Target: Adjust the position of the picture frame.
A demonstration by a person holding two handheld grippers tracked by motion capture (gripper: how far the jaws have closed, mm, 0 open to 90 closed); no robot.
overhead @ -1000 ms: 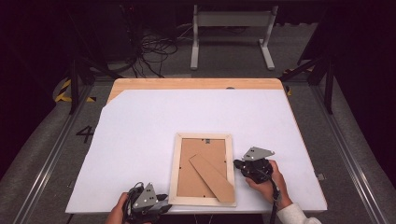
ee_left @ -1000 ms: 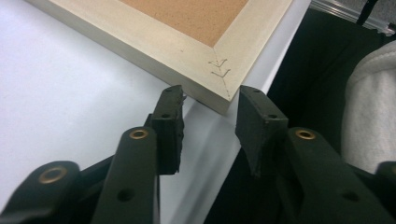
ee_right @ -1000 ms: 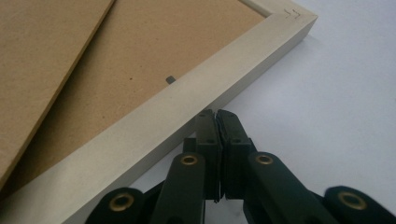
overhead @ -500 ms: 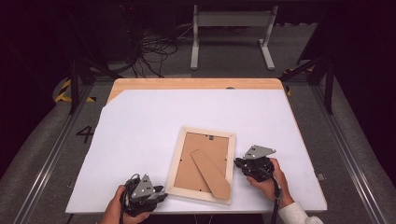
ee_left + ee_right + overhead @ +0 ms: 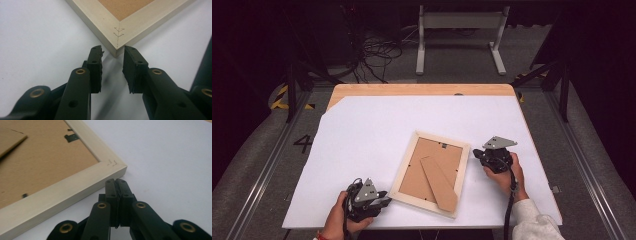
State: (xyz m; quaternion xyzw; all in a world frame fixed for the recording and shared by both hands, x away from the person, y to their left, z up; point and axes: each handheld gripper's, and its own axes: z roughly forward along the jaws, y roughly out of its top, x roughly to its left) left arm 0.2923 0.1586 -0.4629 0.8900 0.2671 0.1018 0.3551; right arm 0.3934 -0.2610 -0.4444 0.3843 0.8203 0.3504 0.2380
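Frame corners at both grippers

The picture frame (image 5: 430, 172) lies tilted; left gripper (image 5: 112, 53), jaws apart, faces its near-left corner; right gripper (image 5: 116, 181), jaws together, touches the right edge.

Showing pale cream on the picture frame (image 5: 403, 170), brown on its backing board (image 5: 427, 165), white across the bench (image 5: 377, 125), black on both grippers.

Pale wooden picture frame (image 5: 430, 173), face down, brown backing board up, easel stand (image 5: 439, 183) folded flat along it; lies skewed near the white counter's (image 5: 377, 130) front edge.
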